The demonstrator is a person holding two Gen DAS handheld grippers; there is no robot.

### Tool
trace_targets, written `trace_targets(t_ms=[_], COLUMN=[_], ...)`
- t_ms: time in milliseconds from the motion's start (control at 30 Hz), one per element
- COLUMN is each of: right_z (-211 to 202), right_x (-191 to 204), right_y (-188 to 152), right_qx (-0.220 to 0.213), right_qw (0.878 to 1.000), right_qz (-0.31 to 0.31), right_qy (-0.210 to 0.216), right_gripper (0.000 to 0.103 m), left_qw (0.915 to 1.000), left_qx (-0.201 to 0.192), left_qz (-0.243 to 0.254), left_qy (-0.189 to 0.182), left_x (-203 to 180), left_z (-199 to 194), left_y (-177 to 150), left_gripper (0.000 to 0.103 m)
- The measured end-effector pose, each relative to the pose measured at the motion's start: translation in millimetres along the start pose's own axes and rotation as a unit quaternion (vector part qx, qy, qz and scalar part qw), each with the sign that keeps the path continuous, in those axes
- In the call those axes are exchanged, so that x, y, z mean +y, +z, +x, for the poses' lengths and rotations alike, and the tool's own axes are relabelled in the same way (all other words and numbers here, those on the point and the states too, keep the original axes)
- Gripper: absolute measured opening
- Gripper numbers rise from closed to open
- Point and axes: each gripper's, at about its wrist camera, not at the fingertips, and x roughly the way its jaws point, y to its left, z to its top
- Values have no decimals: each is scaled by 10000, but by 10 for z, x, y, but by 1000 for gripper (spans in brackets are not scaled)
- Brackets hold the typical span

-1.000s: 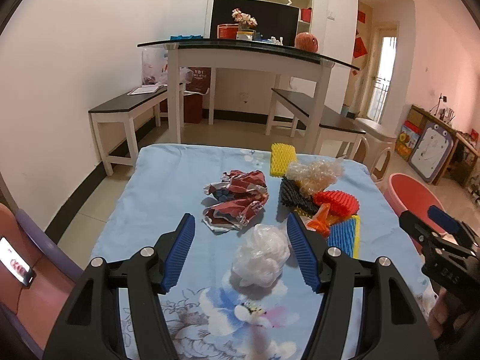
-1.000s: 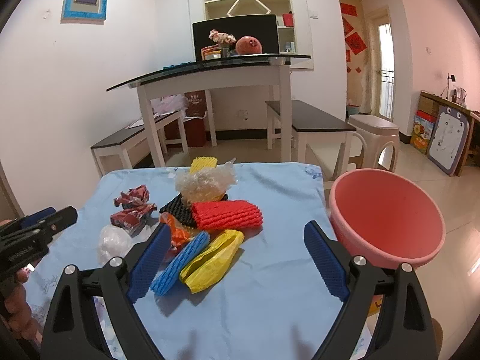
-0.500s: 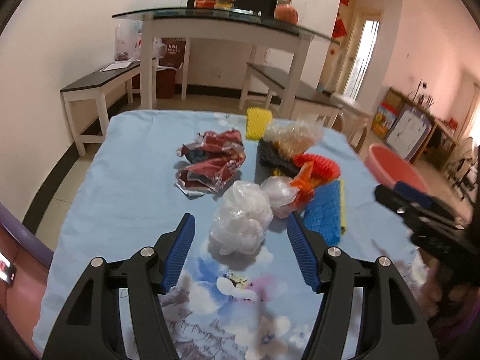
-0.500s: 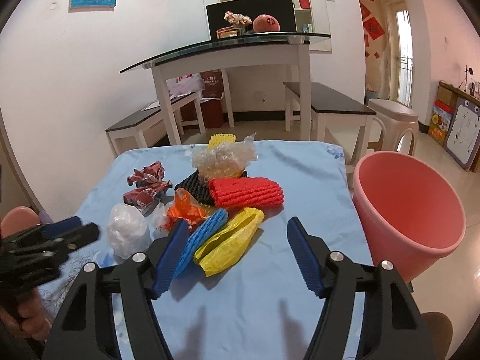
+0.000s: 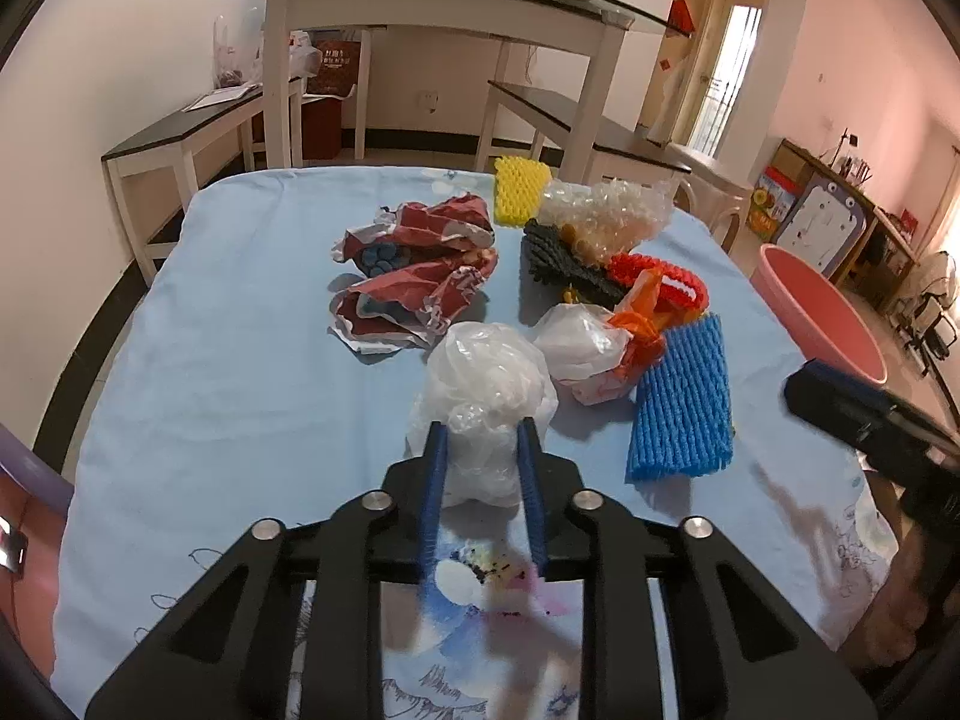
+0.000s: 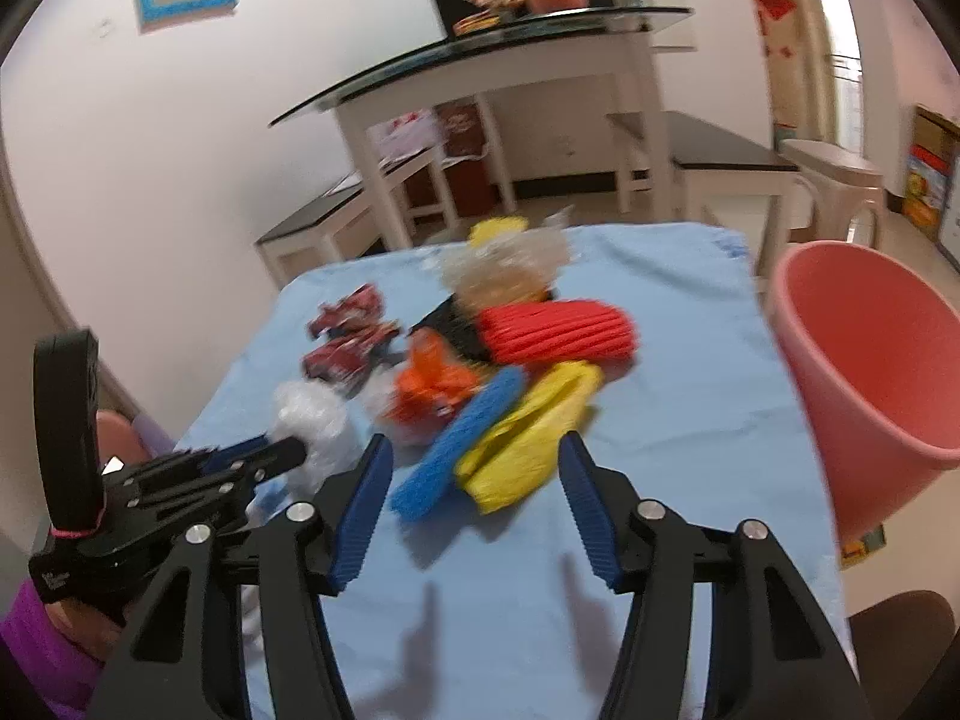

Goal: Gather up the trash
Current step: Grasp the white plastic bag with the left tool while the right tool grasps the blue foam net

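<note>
My left gripper (image 5: 480,441) is shut on a crumpled white plastic bag (image 5: 486,384) on the blue tablecloth (image 5: 240,360); the bag also shows in the right wrist view (image 6: 312,420). Beyond it lie red wrappers (image 5: 420,276), a second white bag (image 5: 576,342), an orange bag (image 5: 642,324) and a blue foam net (image 5: 681,402). My right gripper (image 6: 474,480) is open and empty, just in front of the blue foam net (image 6: 462,444) and a yellow bag (image 6: 528,438). A pink bin (image 6: 876,372) stands past the table's right edge.
A red foam net (image 6: 558,330), a black net (image 5: 564,264), a yellow net (image 5: 519,189) and a clear bubble bag (image 5: 600,213) lie farther back. A glass-top table (image 5: 432,6) and benches (image 5: 198,132) stand behind.
My left gripper has closed on the white plastic bag. My right gripper has moved closer to the blue net and yellow bag, still open.
</note>
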Motion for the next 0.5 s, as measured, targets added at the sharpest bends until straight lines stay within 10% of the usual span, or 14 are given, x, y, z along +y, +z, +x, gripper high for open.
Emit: trace_targets(t_ms=[400, 500], right_z=[376, 472], right_x=[225, 149], right_y=[-74, -58], right_qx=[795, 931], right_qw=[9966, 9951], right_qz=[55, 295], right_qy=[184, 175], right_gripper=[37, 9], left_qw=[9991, 9991], left_qx=[-251, -276], left_qz=[-321, -323], left_qy=[-71, -70], left_x=[184, 171], left_z=[-232, -262], left_y=[-7, 5], left_gripper=[21, 21])
